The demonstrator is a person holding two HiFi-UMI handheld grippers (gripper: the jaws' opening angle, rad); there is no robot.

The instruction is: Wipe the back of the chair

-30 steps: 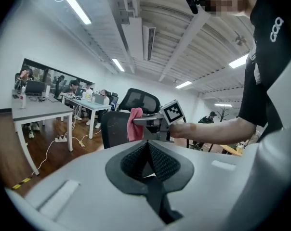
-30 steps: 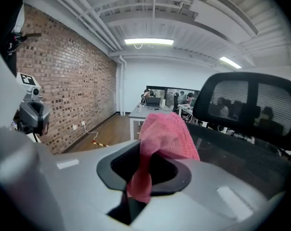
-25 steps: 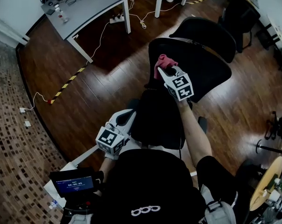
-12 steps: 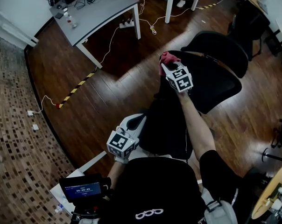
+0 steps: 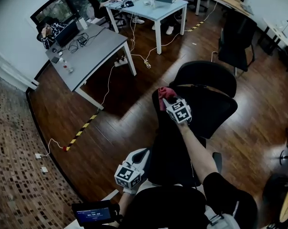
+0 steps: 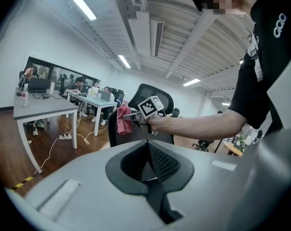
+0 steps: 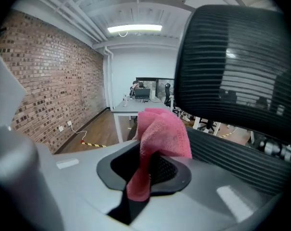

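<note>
- The pink cloth (image 7: 162, 129) is pinched in the right tongs (image 7: 150, 170); the jaws are closed on one fold, and the rest is bunched above them
- The cloth is held at the left top edge of the chair back (image 5: 206, 113), just under the headrest (image 7: 232, 57), and mesh is seen close on the right of the tongs
- The left tongs (image 6: 148, 165) are pressed together with nothing between them and are held low and near, by the person's body, well apart from the chair
- Compared with a second ago, the cloth is found at much the same left edge of the back, only slightly nearer its corner
- Wiping is judged to be under way, but with little of the back covered; the wide mesh to the right is yet to be passed over
</note>
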